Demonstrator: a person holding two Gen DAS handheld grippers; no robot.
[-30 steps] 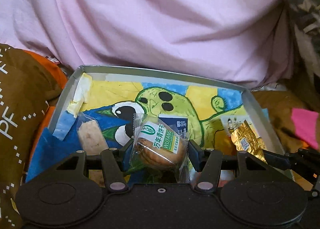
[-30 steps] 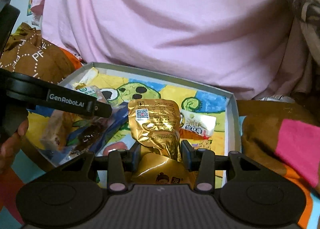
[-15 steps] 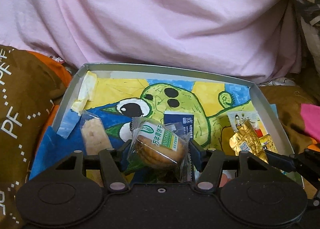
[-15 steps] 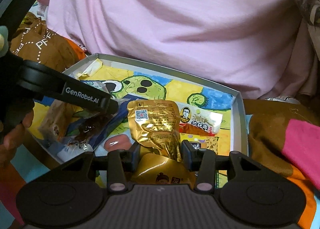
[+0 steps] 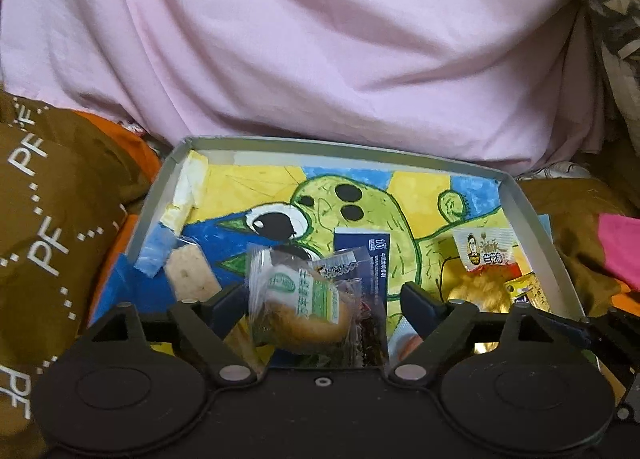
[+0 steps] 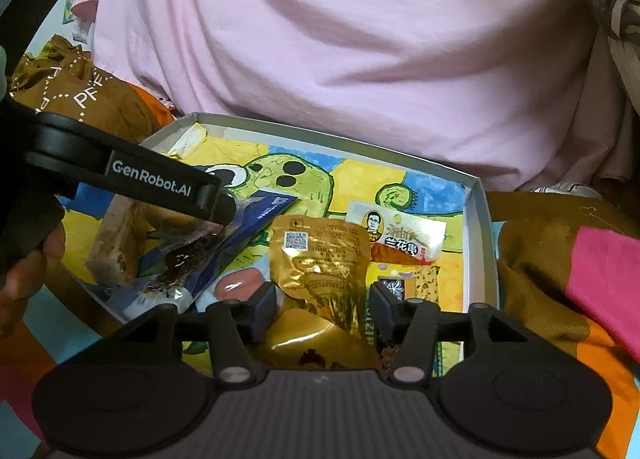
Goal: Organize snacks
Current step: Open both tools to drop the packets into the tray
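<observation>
Two grippers over the tray (image 5: 528, 215), each with a packet between its fingers. Left gripper (image 5: 320, 301): fingers spread wide, clear gap on both sides of the biscuit packet (image 5: 298, 305), so not gripping it; the packet sits dead centre between the tips, low over the tray's near-left area, on top of a dark blue sachet (image 5: 370, 259) and a clear wrapper. Packet is roughly round, no real long axis, so approach angle barely matters on this side.

Right gripper (image 6: 322, 301): narrower gap, gold pouch (image 6: 320, 255) runs between the tips. Left pad looks clear of the foil; at the right pad I cannot tell contact. Pouch long axis points straight ahead along the fingers, QR end far, crumpled end near, lying over another gold pack (image 6: 316, 339) in the tray's near-right part. Red-and-white peanut pack (image 6: 396, 233) just beyond it, to the right.

Judgement: right is nearer a grasp; closing across the pouch's short width is the right orientation. Risk: thin foil slipping, or pinching the pack underneath
</observation>
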